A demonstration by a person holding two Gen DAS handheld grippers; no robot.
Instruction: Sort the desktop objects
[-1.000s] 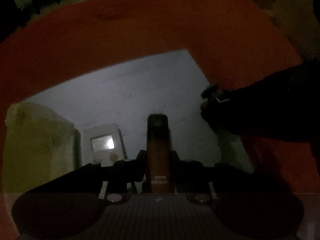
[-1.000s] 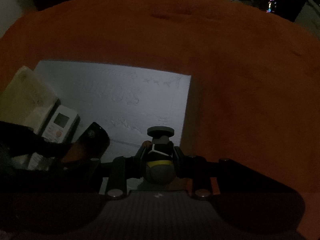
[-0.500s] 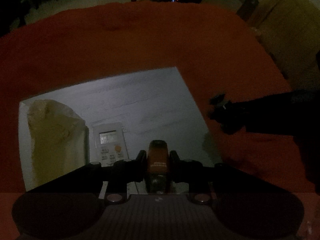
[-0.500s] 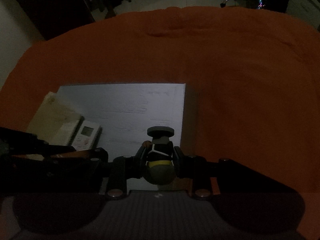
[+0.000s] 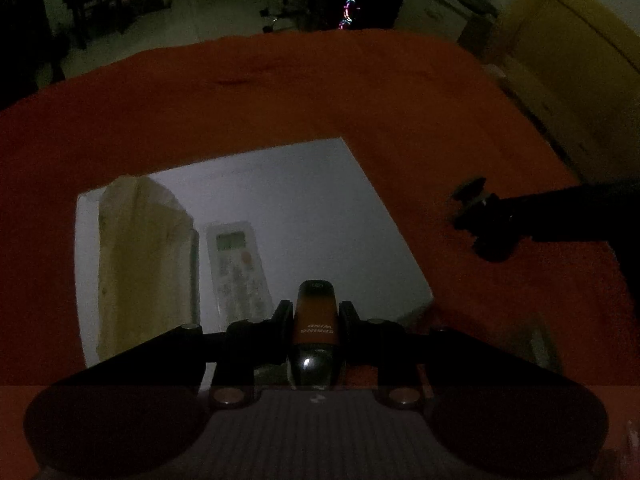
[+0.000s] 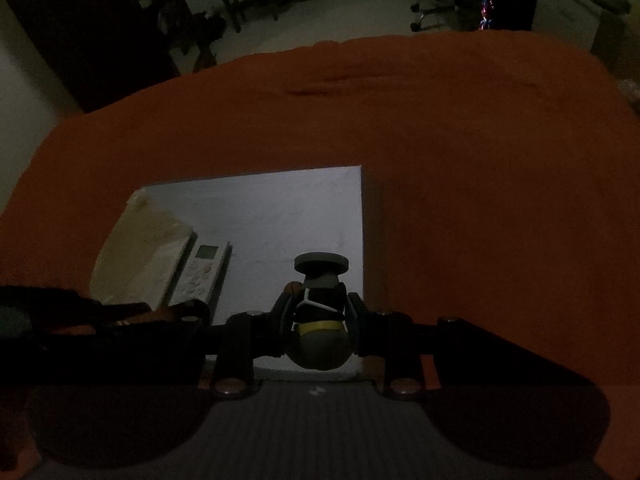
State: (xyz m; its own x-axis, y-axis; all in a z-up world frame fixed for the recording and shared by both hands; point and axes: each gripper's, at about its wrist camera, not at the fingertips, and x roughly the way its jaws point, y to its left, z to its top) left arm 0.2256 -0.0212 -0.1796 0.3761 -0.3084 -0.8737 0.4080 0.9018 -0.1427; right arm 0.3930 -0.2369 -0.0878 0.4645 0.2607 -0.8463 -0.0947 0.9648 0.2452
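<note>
Here, left fingers (image 5: 315, 316) pinching orange lighter (image 5: 314, 320), right fingers (image 6: 320, 312) pinching knobbed gadget (image 6: 320, 320); remote (image 5: 238, 268) beside box (image 5: 140, 264).

Dim, grainy fisheye views, edges bowed

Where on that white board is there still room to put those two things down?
The board's far and right part is bare, from the remote across to the right edge. The left side is crowded: a yellowish pack with the remote beside it. The cloth around is bare too.
</note>
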